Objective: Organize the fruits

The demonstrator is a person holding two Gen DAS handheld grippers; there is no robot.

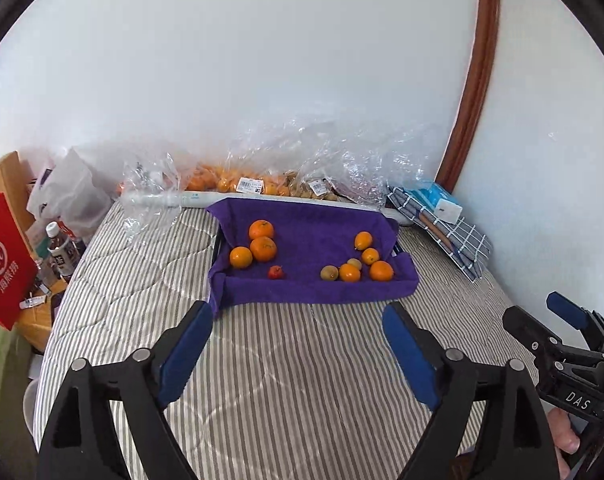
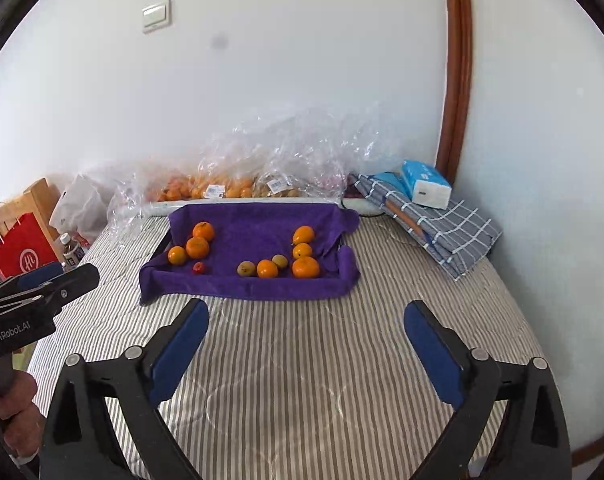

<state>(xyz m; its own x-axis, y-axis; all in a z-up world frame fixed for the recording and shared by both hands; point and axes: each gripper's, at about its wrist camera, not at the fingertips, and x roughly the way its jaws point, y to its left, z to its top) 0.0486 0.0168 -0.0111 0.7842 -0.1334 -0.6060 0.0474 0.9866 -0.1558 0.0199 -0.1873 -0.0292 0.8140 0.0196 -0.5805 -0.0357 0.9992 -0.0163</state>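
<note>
A tray draped with a purple towel (image 1: 309, 288) (image 2: 254, 290) sits on the striped bed. On its left lie three oranges (image 1: 263, 249) (image 2: 197, 247) and a small red fruit (image 1: 275, 272) (image 2: 198, 267). On its right lie several oranges (image 1: 381, 271) (image 2: 305, 267) mixed with two greenish-brown kiwis (image 1: 329, 273) (image 2: 246, 269). My left gripper (image 1: 298, 312) is open and empty above the bed, short of the tray. My right gripper (image 2: 305, 312) is open and empty too; it also shows in the left wrist view (image 1: 537, 312), to the right of the tray.
Clear plastic bags of fruit (image 1: 238, 180) (image 2: 230, 186) line the wall behind the tray. A folded checked cloth (image 2: 441, 224) with a tissue pack (image 2: 425, 184) lies at the right. Bags and bottles (image 1: 62, 248) stand left of the bed. The striped bedcover (image 2: 302, 360) lies under both grippers.
</note>
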